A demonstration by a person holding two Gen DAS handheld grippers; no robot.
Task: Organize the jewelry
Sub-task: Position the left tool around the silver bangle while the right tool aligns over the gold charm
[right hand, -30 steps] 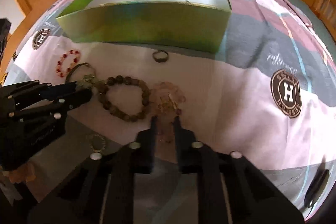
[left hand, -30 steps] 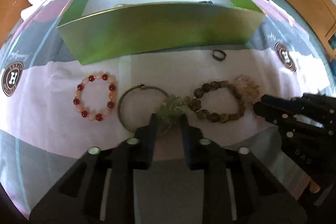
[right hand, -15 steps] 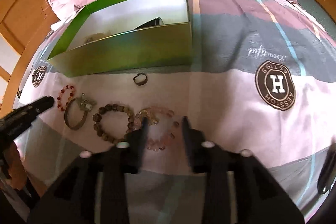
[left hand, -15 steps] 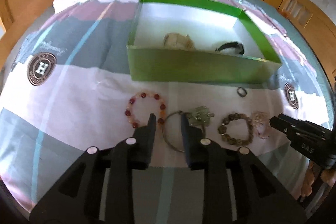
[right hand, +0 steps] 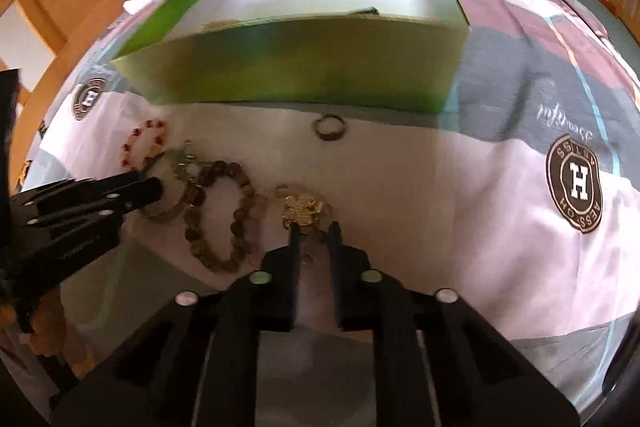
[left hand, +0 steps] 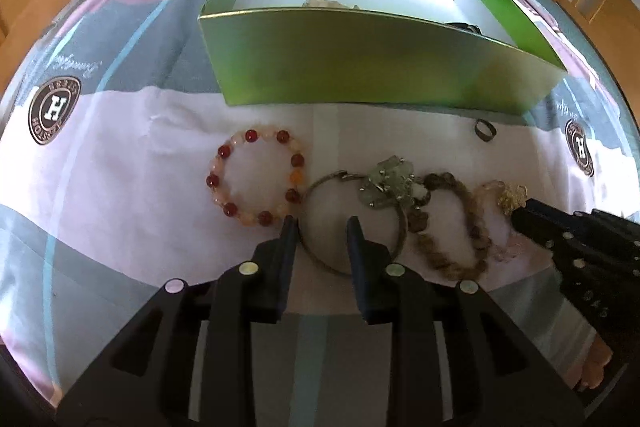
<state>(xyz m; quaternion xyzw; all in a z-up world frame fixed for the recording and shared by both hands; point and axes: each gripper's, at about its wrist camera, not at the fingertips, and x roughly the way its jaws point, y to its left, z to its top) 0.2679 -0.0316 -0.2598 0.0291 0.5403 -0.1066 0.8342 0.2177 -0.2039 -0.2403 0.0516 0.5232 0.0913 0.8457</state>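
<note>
The left tool (left hand: 320, 225) is hovering spread over the metal bangle (left hand: 352, 223); the right tool (right hand: 314, 227) is straddling, spread, the gold-charm bracelet (right hand: 303, 207).

Bed with pink-grey logo-print sheet (left hand: 120, 163) carries green cardboard box (left hand: 360, 67), red-and-peach bead bracelet (left hand: 256, 179), metal bangle (left hand: 352, 223), brown bead bracelet (left hand: 452, 223), small dark ring (left hand: 485, 130).

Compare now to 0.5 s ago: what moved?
Both grippers dropped back toward the jewelry. The left gripper, open, now straddles the metal bangle; the right gripper, open, sits at the pale bracelet's gold charm. Nothing gripped or released. Red bead bracelet, brown bead bracelet, ring and green box unmoved.
</note>
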